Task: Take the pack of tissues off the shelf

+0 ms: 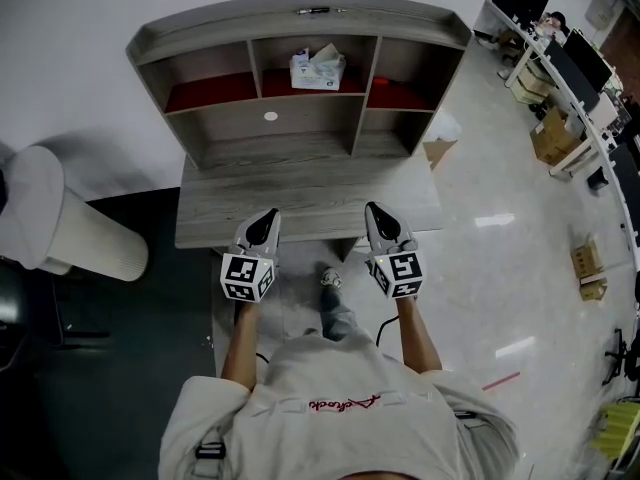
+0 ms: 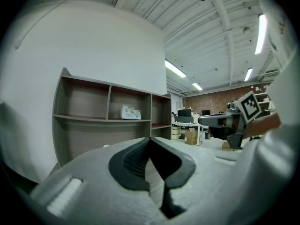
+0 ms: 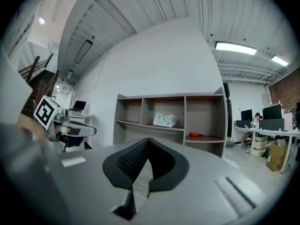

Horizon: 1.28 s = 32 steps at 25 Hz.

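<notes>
The white pack of tissues [image 1: 318, 69] lies in the middle upper compartment of the grey wooden shelf [image 1: 300, 133], which stands on a desk against the wall. It also shows in the left gripper view as the pack of tissues [image 2: 131, 112] and in the right gripper view as the pack of tissues [image 3: 165, 120]. My left gripper [image 1: 267, 216] and right gripper [image 1: 373, 210] hover side by side over the desk's front edge, well short of the shelf. Both are shut with nothing held. The left gripper [image 2: 150, 139] and right gripper [image 3: 149, 140] each point toward the shelf.
A red-handled tool [image 3: 202, 135] lies in the right compartment. A small white disc [image 1: 271, 116] sits on the lower shelf, and a dark pen [image 1: 313, 11] on the top board. A white cylinder [image 1: 75, 233] stands to the left. Office desks [image 1: 560, 78] and cardboard boxes [image 1: 587, 269] are to the right.
</notes>
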### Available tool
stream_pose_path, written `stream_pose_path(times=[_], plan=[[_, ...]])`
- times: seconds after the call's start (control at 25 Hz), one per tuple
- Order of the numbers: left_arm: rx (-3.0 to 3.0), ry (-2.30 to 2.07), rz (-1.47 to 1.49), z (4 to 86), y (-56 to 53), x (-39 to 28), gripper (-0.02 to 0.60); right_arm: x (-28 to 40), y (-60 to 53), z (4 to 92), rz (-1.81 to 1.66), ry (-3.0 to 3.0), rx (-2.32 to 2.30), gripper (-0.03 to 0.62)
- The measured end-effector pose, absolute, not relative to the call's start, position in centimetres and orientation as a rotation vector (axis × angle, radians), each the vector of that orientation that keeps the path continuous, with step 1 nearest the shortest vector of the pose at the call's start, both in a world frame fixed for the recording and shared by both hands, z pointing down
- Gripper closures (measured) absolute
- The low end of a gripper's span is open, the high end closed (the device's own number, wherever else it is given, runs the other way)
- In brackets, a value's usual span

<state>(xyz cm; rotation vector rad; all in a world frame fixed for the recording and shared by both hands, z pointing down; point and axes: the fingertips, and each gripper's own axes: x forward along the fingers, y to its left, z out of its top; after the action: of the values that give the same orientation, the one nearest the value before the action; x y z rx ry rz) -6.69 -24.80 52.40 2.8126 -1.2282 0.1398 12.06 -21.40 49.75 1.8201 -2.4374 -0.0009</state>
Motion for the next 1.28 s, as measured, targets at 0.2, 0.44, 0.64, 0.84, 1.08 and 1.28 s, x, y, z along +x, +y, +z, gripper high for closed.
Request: stream_pose_path(times=[0.2, 0.44, 0.64, 0.84, 1.08, 1.28], plan=[[2.817, -1.253, 0.138, 51.9, -29.7, -5.9, 0.578, 12.5, -26.6, 49.6, -0.006, -2.462, 1.797, 0.588], [2.829, -1.270, 0.127, 50.4, -36.6, -3.8, 0.578, 14.2, -33.8, 48.0, -0.043, -2.480, 1.813, 0.588], [2.825, -1.300, 0.111, 49.0, -41.9, -2.3, 0.578, 15.3, -39.5, 46.7, -0.056, -2.515, 1.788, 0.588], [2.818, -1.336, 0.116, 48.5, -46.9, -0.6, 0.578, 16.5, -44.6, 46.3, -0.051, -2.543, 1.761, 0.588], [2.798, -1.353, 0.132, 48.8, -50.5, 1.1, 0.578, 17.1, -49.1, 47.3, -0.001, -2.571, 1.724, 0.588], [2.769, -1.349, 0.164, 50.0, -51.8, 0.9, 0.578, 16.6, -51.6, 47.9, 0.052, -2.584, 1.722, 0.588]])
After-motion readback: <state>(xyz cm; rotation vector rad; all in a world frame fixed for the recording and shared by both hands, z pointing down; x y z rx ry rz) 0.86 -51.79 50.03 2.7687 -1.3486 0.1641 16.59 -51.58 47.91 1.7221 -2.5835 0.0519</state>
